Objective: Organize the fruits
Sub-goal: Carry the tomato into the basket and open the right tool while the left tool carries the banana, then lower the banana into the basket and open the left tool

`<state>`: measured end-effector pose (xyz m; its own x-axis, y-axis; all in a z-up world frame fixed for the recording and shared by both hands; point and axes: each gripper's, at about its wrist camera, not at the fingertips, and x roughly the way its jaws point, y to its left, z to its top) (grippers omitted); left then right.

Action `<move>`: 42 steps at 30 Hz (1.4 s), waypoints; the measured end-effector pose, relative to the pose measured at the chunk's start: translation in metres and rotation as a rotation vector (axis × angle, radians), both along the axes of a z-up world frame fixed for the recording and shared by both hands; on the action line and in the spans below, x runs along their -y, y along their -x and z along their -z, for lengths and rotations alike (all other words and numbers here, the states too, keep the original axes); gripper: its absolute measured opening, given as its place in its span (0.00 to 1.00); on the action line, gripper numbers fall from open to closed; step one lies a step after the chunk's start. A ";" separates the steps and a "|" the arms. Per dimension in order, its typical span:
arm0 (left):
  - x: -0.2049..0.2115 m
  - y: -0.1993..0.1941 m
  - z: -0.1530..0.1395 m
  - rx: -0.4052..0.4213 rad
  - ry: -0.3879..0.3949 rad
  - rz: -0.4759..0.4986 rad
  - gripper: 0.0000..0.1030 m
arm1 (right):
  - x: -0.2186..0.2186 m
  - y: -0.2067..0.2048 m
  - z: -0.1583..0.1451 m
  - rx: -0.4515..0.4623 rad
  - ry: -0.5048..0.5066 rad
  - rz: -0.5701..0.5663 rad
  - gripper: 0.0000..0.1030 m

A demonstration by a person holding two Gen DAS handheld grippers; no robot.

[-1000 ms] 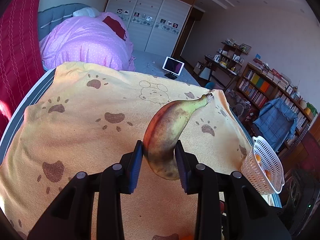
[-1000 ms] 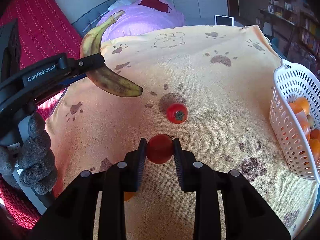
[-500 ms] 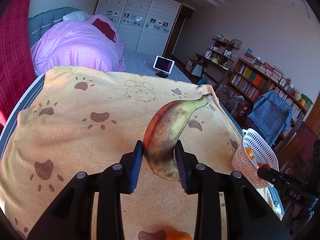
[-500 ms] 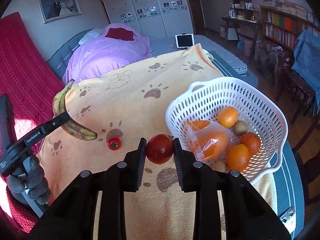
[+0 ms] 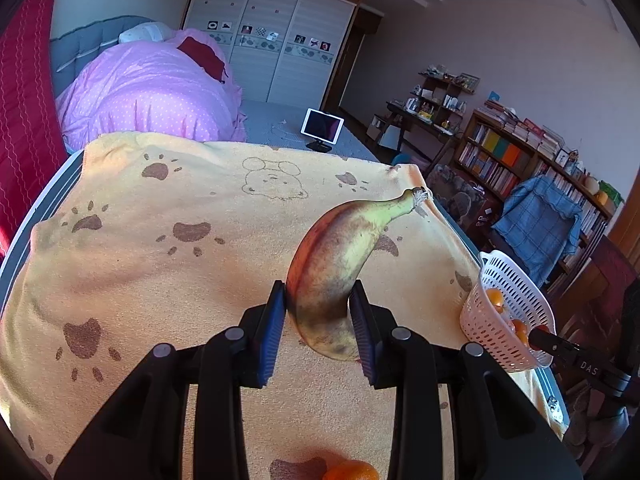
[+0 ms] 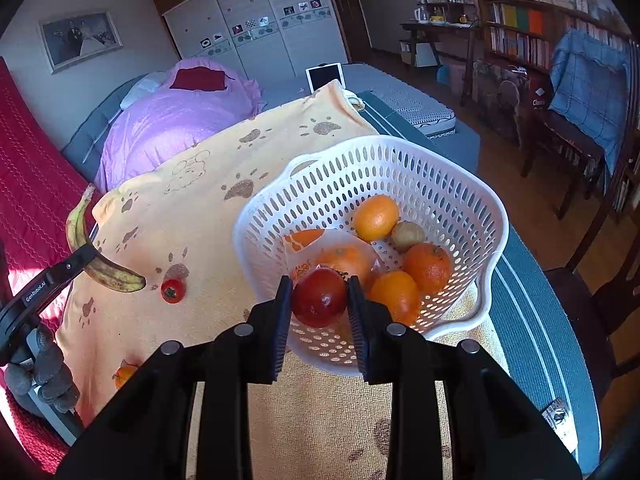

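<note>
My left gripper [image 5: 320,316] is shut on a bruised yellow banana [image 5: 336,276] and holds it above the yellow paw-print blanket [image 5: 160,248]. My right gripper [image 6: 319,300] is shut on a red tomato [image 6: 320,298] and holds it over the near rim of the white basket [image 6: 400,168]. The basket holds several oranges [image 6: 376,216], a small brown fruit and a bagged orange. The banana also shows at the left of the right wrist view [image 6: 86,248]. The basket also shows in the left wrist view [image 5: 516,300].
A second red tomato [image 6: 173,290] and an orange [image 6: 125,374] lie on the blanket left of the basket. An orange [image 5: 352,471] lies under my left gripper. A pink duvet [image 5: 152,96] lies at the far end. The basket stands near the bed's right edge.
My right gripper has carried the tomato rightwards from the blanket to above the basket. My left gripper still holds the banana in about the same place.
</note>
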<state>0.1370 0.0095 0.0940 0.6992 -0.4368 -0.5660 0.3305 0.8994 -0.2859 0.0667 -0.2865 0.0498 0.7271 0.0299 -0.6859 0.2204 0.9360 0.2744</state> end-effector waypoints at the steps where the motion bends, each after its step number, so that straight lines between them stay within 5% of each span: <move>1: 0.000 0.000 0.000 0.000 0.000 0.000 0.32 | 0.001 0.001 0.001 0.001 -0.006 0.005 0.32; 3: 0.000 0.000 0.000 -0.001 0.001 0.000 0.32 | 0.005 0.004 0.001 0.013 -0.015 0.019 0.46; 22: 0.034 0.006 -0.008 -0.016 -0.020 0.047 0.32 | 0.049 0.069 0.007 0.168 0.037 0.304 0.53; 42: 0.171 0.011 -0.045 0.010 -0.090 0.210 0.32 | 0.049 0.091 0.020 0.276 0.053 0.364 0.60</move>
